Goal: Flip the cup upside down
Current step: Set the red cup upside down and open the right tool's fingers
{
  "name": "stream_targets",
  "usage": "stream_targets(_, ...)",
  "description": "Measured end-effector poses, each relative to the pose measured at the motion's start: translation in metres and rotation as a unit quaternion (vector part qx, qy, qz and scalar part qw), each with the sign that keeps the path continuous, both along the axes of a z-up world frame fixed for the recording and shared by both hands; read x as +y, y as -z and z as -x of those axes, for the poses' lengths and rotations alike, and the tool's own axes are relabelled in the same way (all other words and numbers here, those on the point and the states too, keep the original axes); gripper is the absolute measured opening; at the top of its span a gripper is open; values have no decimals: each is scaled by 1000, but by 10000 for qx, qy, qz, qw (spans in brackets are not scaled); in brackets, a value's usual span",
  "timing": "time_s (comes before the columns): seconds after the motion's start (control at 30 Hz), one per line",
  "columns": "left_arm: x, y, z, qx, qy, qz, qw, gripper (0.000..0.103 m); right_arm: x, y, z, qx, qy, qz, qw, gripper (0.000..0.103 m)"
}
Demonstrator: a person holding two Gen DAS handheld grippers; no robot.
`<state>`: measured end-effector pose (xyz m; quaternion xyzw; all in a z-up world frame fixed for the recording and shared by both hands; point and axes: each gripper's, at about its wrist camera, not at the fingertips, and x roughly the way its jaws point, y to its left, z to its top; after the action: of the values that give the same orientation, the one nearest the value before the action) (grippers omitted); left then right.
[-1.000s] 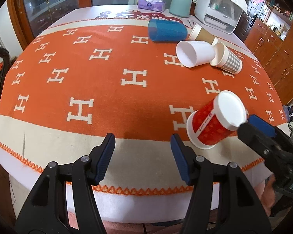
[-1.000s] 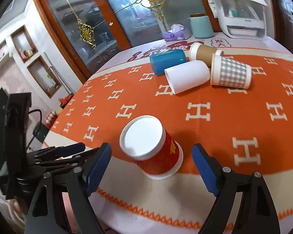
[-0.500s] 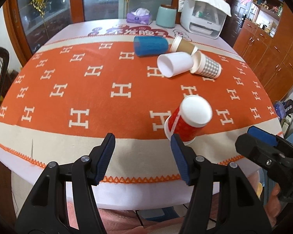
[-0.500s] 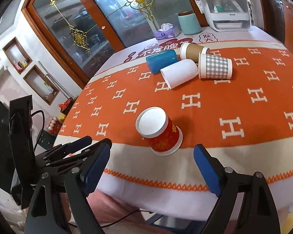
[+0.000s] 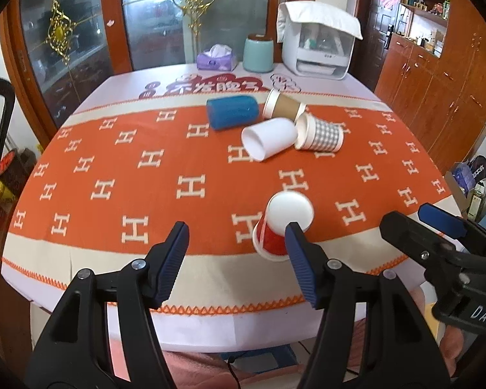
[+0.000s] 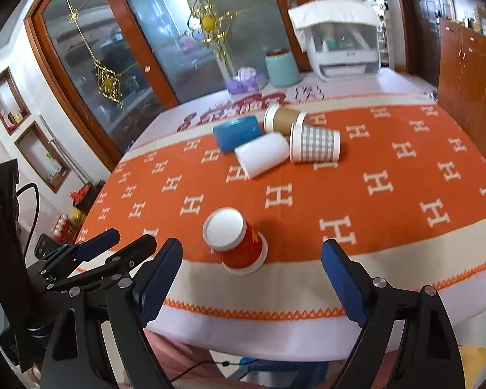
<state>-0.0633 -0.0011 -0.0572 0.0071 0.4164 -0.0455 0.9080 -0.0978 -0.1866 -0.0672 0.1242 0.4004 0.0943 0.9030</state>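
- Left wrist view: our left gripper (image 5: 236, 246) hung off the near edge of the table (image 5: 210, 327) with its blue-padded fingers spread apart and nothing between them.
- The red cup (image 5: 280, 227) stood upside down, white base up and rim on the orange H-patterned cloth (image 5: 145, 162), close to the near edge and right of the middle; our gripper's right finger overlapped it in the picture, though we could not tell any contact.
- Our right gripper (image 5: 434, 227) showed at the right, off the near right corner, apart from the cup.
- Towards the far edge four cups lay on their sides in a cluster: a blue cup (image 5: 232, 111), a brown cup (image 5: 283, 105), a white cup (image 5: 269, 138) and a checked cup (image 5: 319, 133).
- Along the far edge stood a tissue box (image 5: 216, 58), a teal canister (image 5: 258, 52) and a white appliance (image 5: 319, 48).
- Right wrist view: our right gripper (image 6: 252, 256) stood wide apart and empty, short of the near edge.
- The red cup (image 6: 235, 241) sat inverted between the two fingers' lines of sight, beyond their tips and touching neither.
- Our left gripper (image 6: 116, 243) lay at the left, its fingers apart.
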Motion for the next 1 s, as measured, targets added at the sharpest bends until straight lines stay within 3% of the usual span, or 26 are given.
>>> stream_targets(0.5,-15,-33,-7,-460,-54,-145,9988,65,-4,-33,2,-420,194,159,9988,89)
stream_targets(1.0,-11,-30,-17,-449,-157,-149,9988,66,-1,-33,-6,-441,245,231,9985,89)
